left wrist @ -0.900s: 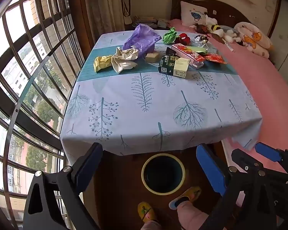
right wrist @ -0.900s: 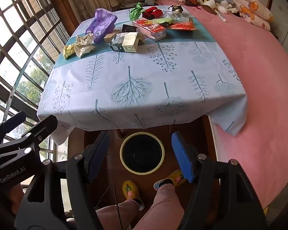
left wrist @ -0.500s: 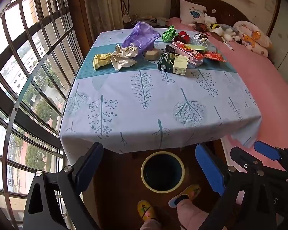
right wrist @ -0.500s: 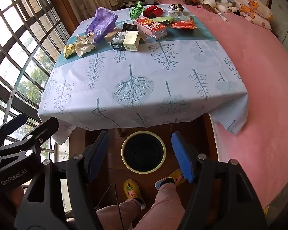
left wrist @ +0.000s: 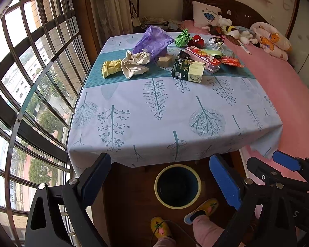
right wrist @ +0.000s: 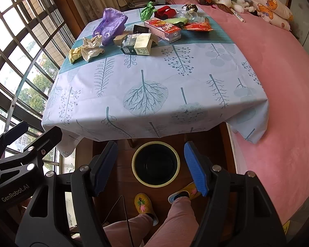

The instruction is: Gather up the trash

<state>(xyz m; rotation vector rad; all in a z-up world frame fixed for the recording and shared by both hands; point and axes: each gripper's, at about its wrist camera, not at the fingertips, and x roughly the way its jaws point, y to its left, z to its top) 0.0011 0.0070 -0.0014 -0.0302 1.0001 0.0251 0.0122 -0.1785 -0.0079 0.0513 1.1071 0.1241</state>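
Both tools (left wrist: 160, 177) (right wrist: 150, 164) edged forward, trash bin (right wrist: 155, 163) below between their fingers.

Readable print: three spots, most of it partial.
"GenRobot.AI" in pale letters on black body of left gripper (right wrist: 14, 144), seen at lower left of right wrist view. A lone "S" on black frame of right gripper (left wrist: 286, 164), bottom right of left wrist view. On dark green and cream carton (left wrist: 187, 70) on table: "CHOCOLATE" in small capitals, a large gold figure like "56", a square code on its end face. Lettering on pink box (left wrist: 201, 58) too small to make out.
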